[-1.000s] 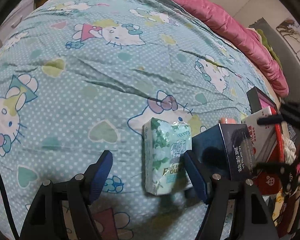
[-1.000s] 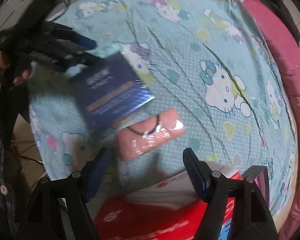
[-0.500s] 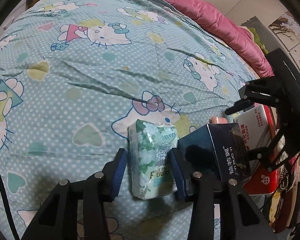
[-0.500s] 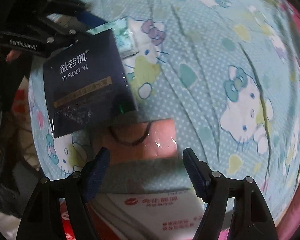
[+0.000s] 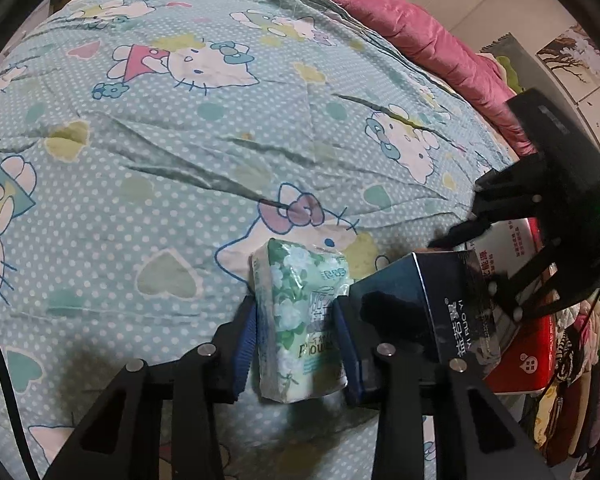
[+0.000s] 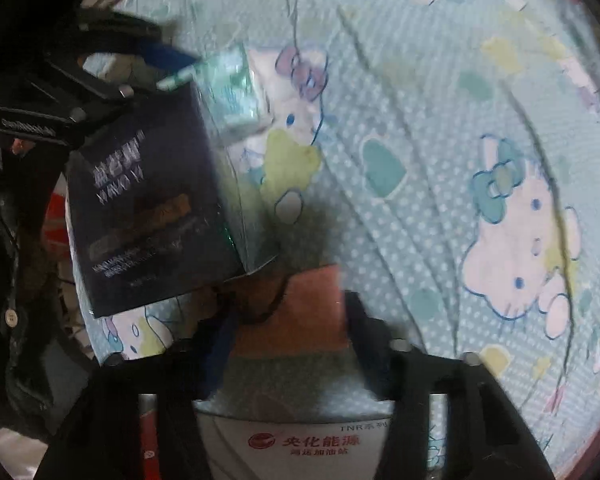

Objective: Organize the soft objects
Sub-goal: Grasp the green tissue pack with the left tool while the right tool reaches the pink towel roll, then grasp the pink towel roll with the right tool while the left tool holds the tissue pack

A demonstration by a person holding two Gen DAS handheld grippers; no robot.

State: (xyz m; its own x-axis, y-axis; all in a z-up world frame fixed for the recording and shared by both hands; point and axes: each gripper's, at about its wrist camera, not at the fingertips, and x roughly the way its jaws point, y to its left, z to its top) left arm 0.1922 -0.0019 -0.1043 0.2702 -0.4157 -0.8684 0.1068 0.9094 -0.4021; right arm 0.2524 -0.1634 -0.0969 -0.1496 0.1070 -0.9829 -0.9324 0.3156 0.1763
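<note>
A green-and-white floral tissue pack (image 5: 300,320) lies on the bed's teal cartoon-cat sheet (image 5: 180,152), near the edge closest to the camera. The left gripper (image 5: 296,338) straddles it: its blue-padded fingers (image 5: 245,338) are closing on the pack's two long sides and press against the wrapper, which bulges slightly between them. Just right of the pack, touching or almost touching it, stands a dark navy box (image 5: 432,304) with pale lettering. Beyond that box lie a white carton (image 5: 504,246) and a red box (image 5: 528,364) at the bed's edge.

In the right wrist view, a flat salmon-pink packet (image 6: 300,308) with a thin black loop across it lies on the sheet between the navy box (image 6: 148,204) and the white carton (image 6: 300,436). The right gripper (image 6: 288,328) points steeply down over it, its fingers closing with the packet between them; blur hides whether the pads press on it. A pink quilt (image 5: 412,36) runs along the bed's far side.
</note>
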